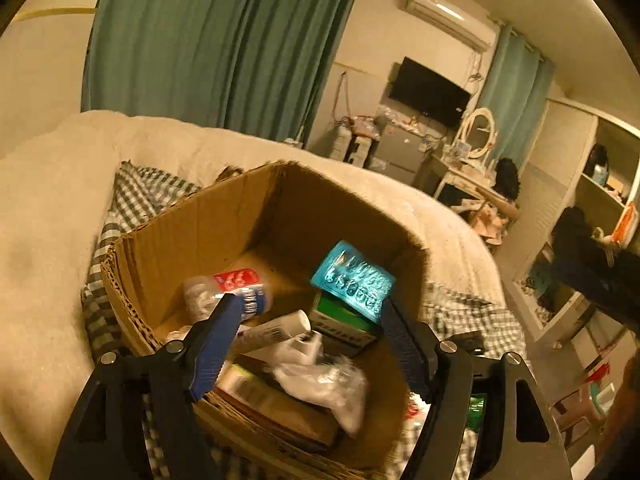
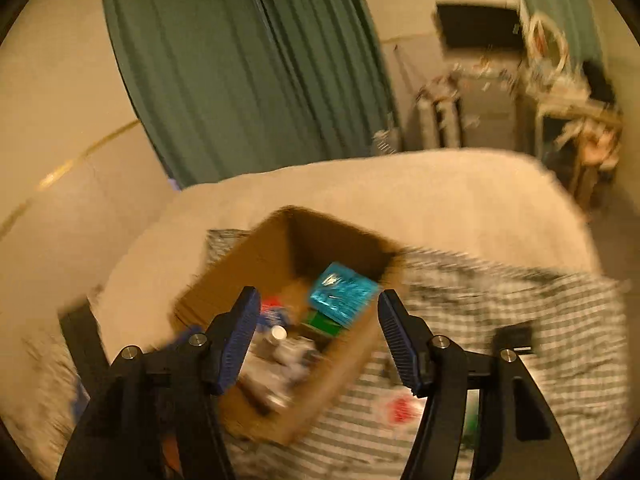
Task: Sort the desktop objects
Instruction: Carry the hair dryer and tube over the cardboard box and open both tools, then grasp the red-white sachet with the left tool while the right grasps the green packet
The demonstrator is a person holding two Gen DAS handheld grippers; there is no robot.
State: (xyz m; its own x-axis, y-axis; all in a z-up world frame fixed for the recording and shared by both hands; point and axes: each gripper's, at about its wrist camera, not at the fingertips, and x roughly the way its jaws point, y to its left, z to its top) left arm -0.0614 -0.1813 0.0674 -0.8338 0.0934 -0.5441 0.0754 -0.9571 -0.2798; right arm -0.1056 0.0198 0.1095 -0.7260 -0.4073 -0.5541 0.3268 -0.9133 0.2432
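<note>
- Cardboard box (image 1: 208, 220): open-topped, on a checked cloth (image 1: 132, 196) spread over a cream blanket (image 1: 48, 200).
- Left gripper (image 1: 310, 308): jaws spread wide, empty, above the box's near half.
- Right gripper (image 2: 316, 302): jaws wide, empty, over the box's near right edge; view blurred.
- Contents: blue foil packet (image 1: 354, 278) on a green carton (image 1: 340, 316) at right; red-labelled bottle (image 1: 228, 292) at left; white tube (image 1: 276, 330) and crumpled clear plastic (image 1: 324, 380) nearer.

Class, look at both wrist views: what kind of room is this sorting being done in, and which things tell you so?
Most likely a bedroom. A bed with a checked sheet carries the cardboard box, and a dressing table with an oval mirror stands beyond, near a wall-mounted television.
</note>
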